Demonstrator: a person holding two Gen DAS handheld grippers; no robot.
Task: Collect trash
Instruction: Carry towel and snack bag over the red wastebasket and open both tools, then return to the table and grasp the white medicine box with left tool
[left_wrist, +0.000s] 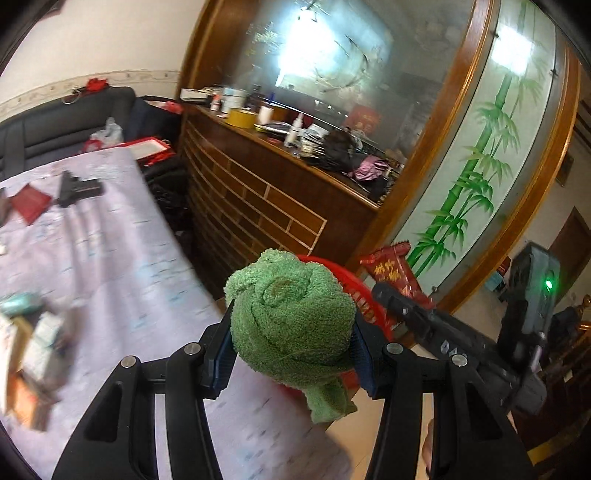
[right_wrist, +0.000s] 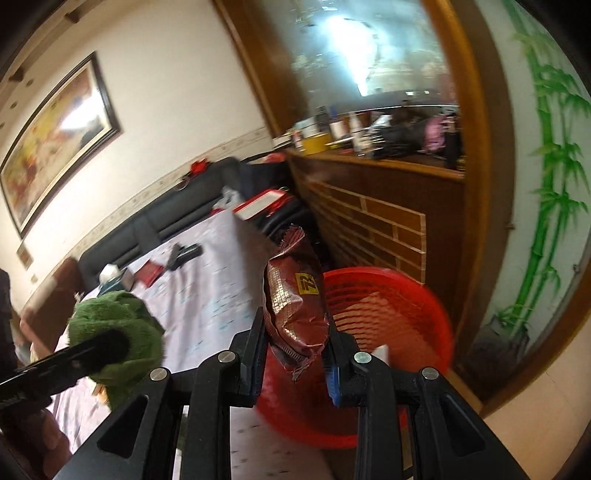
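So my left gripper (left_wrist: 293, 334) was up in the air just past the table edge, both fingers clamped on a rolled-up fuzzy green towel (left_wrist: 291, 325), spiral end facing the camera and a loose tail hanging down below the pads. My right gripper (right_wrist: 295, 345) was alongside, tilted a fair bit, squeezing a crinkly dark red foil snack wrapper (right_wrist: 295, 299) that stood up between the fingers with its crimped end poking down under them.

Writing-wise: the wrapper had a yellow patch with dark characters on it, too blurry for me to read. From the left camera the same wrapper (left_wrist: 393, 273) showed gold characters on red, and I couldn't make those out either.

The round red plastic mesh basket (right_wrist: 406, 306) sat right beyond and under my right fingers, rim open, a scrap of white paper inside it near the right fingertip. In the left view it was mostly hidden behind the towel, only a strip of red rim (left_wrist: 354, 284) peeking out. The table with the pale lilac patterned cloth (left_wrist: 110, 240) ran off to the left of both sets of fingers, and the brown wooden cabinet with the brick-pattern front (right_wrist: 376, 229) stood close behind the basket.
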